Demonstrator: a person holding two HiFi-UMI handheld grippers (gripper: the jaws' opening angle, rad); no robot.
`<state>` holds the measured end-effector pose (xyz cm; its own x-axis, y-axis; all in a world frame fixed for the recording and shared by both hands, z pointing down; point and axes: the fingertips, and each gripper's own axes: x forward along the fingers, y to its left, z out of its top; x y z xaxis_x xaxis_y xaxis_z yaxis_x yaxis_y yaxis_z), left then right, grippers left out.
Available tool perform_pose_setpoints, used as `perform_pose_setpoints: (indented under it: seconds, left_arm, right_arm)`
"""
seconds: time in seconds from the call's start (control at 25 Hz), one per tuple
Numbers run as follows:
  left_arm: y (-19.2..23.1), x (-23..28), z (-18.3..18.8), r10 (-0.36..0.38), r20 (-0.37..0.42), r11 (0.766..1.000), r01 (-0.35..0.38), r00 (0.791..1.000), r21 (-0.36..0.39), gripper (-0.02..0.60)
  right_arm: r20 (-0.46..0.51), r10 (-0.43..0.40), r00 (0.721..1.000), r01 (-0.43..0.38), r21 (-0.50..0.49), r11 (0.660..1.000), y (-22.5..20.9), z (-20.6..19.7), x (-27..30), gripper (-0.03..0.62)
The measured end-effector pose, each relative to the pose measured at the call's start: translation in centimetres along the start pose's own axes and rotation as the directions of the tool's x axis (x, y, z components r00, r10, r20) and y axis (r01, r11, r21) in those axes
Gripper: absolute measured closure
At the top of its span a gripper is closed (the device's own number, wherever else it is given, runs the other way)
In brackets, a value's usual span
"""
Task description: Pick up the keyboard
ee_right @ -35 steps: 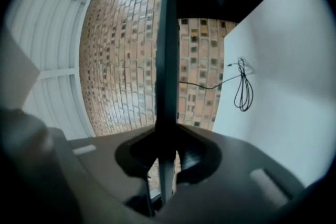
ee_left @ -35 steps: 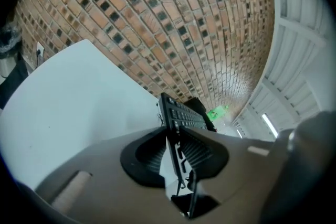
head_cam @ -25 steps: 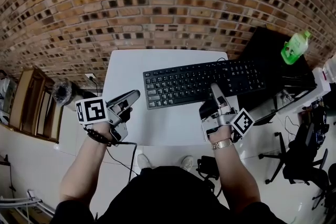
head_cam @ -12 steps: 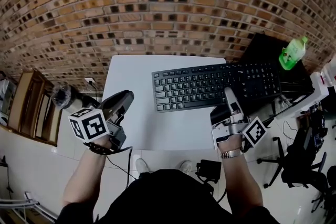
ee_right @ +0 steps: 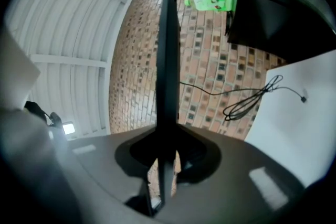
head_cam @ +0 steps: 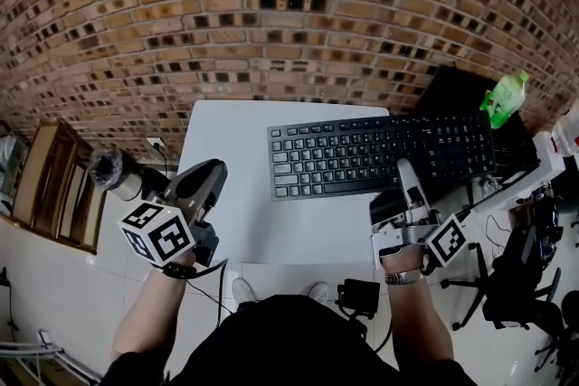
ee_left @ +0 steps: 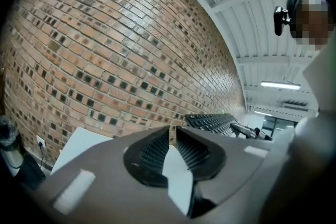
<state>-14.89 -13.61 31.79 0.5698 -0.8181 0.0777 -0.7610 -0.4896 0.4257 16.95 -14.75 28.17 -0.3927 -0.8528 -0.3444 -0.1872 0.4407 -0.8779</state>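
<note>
Cannot see the keyboard's (head_cam: 380, 156) near edge at 5 o'clock, behind the right gripper (head_cam: 405, 169). Cannot see its keys in the right gripper view: edge-on there. Cannot read the green bottle's (head_cam: 503, 99) label at 2 o'clock: too small.

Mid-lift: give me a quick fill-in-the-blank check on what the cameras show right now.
1. The keyboard is clamped by the ____ gripper.
2. The table is ____ in colour.
3. The bottle at the far right is ____.
4. The wall behind the table is built of ____.
Missing words: right; white; green; brick.
</note>
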Motion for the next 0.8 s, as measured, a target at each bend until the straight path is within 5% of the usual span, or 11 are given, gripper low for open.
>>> perform_pose_setpoints:
  seconds: [0.8]
  left_arm:
    - [-0.7,-1.0,1.4,0.033,0.097,0.993,-0.043,0.995,0.109,0.551]
  right_arm:
    - [0.008,0.036,0.999,-0.036,-0.012,0.999,1.5,0.1,-0.3,0.528]
